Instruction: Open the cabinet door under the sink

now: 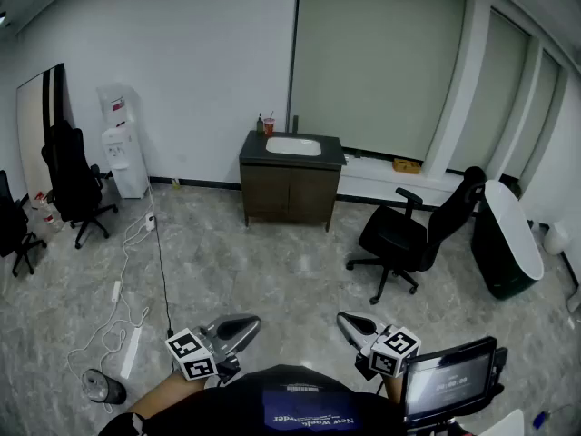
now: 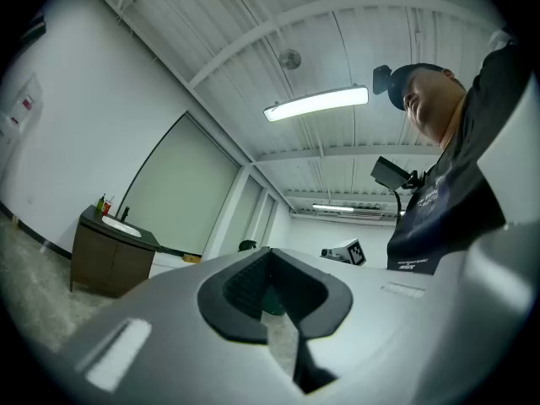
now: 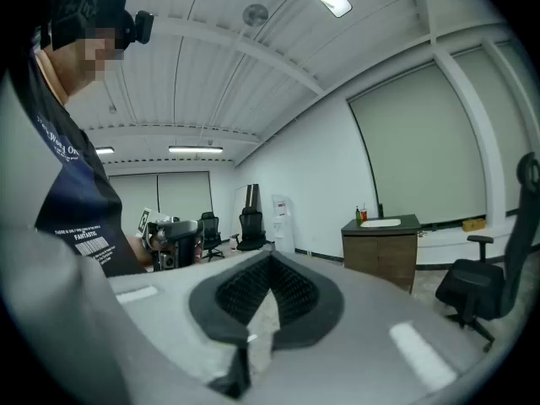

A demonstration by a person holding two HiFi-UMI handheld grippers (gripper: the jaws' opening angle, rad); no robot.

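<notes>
The dark wood sink cabinet [image 1: 290, 193] stands against the far wall across the room, with both doors closed and a white basin [image 1: 293, 146] in its top. It shows small at the left of the left gripper view [image 2: 105, 260] and at the right of the right gripper view [image 3: 384, 247]. Both grippers are held close to the person's body at the bottom of the head view, far from the cabinet. My left gripper [image 1: 238, 327] is shut with nothing in it, jaws together [image 2: 274, 264]. My right gripper [image 1: 349, 323] is shut and empty as well [image 3: 268, 268].
A black office chair [image 1: 413, 234] stands to the right of the way to the cabinet. A cable and power strip [image 1: 132, 348] lie on the floor at the left. More chairs [image 1: 73, 184] and a water dispenser [image 1: 123, 153] stand by the left wall. Bottles [image 1: 265, 125] sit beside the basin.
</notes>
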